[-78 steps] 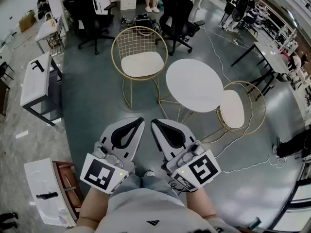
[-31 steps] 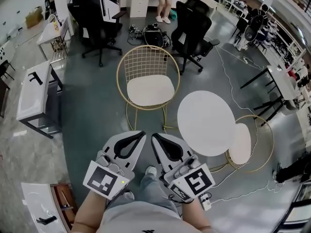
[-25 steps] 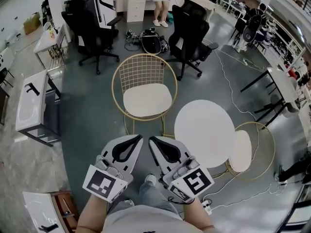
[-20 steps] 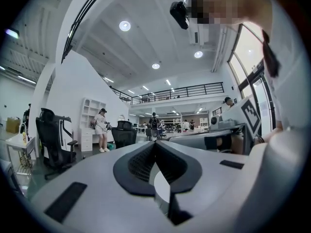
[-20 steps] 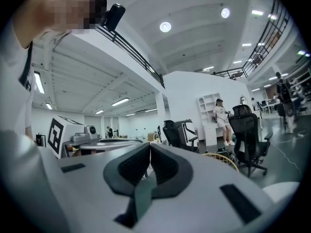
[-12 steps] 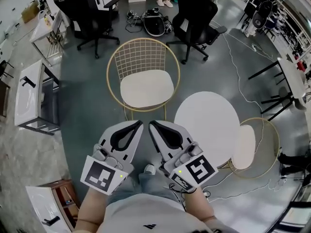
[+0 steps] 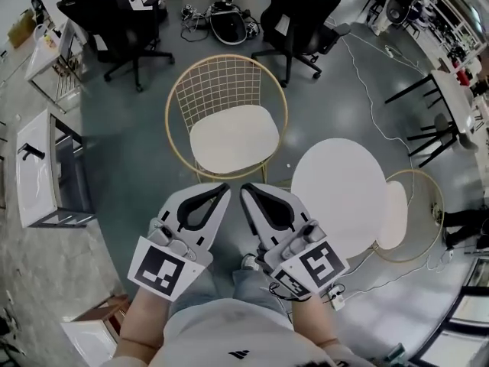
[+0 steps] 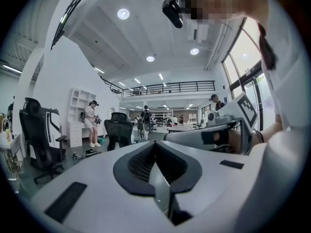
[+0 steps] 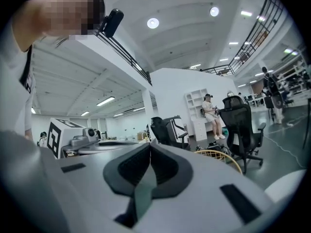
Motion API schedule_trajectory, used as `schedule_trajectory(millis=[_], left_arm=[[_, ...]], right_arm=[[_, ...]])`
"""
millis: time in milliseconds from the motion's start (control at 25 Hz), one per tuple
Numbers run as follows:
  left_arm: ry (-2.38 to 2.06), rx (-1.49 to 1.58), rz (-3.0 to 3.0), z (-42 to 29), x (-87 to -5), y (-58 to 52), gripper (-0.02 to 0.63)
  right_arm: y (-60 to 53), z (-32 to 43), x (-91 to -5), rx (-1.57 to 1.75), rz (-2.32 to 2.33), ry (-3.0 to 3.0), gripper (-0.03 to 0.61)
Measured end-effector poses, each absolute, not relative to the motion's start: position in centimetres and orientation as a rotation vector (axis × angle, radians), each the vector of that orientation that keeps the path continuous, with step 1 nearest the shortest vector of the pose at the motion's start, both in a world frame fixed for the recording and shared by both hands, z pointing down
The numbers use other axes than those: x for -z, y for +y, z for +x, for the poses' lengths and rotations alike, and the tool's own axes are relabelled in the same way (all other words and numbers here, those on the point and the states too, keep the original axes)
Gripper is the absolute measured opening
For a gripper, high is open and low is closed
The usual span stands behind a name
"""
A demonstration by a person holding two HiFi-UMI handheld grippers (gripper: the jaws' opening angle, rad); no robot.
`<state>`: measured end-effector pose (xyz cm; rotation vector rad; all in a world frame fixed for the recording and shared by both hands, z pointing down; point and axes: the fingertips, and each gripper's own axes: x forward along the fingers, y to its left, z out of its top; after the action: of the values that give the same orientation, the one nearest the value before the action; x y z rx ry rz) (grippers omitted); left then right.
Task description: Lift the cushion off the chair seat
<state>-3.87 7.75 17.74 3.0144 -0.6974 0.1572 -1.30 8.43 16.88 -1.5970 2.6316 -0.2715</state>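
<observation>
A cream cushion [image 7: 233, 138] lies on the seat of a round gold wire chair [image 7: 223, 76] in the middle of the head view. Both grippers are held side by side just short of the chair's front edge, touching nothing. My left gripper [image 7: 221, 189] is shut and empty, and its jaws [image 8: 154, 144] meet with nothing between them in the left gripper view. My right gripper [image 7: 246, 189] is shut and empty too. In the right gripper view the closed right gripper [image 9: 148, 145] points level, with the chair's gold back [image 9: 221, 155] low at the right.
A round white table [image 7: 338, 193] stands right of the chair, with a second gold chair [image 7: 393, 214] beyond it. Black office chairs [image 7: 294, 14] are at the back. A white bench [image 7: 34, 167] is at the left. Cables [image 7: 397, 270] trail over the floor at the right.
Both grippers, still shut, have come forward together, so the chair and cushion now lie closer to their tips. The round table has shifted right in the view.
</observation>
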Motion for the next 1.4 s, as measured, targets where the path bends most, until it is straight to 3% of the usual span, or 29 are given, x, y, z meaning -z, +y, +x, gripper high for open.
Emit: schedule_trajectory(millis=[920,1400], left_arm=[[-0.318,-0.18,3.019,-8.5,-21.6,0.2,0.011],[-0.463,-0.142,2.983,-8.0,-19.9,-3.7,0.011]], right_arm=[[1.9,-5.5,-21.2,0.373,-1.91,2.399,0.012],[-2.2,-3.8,-18.9,0.344,-1.842,2.466,0.012]])
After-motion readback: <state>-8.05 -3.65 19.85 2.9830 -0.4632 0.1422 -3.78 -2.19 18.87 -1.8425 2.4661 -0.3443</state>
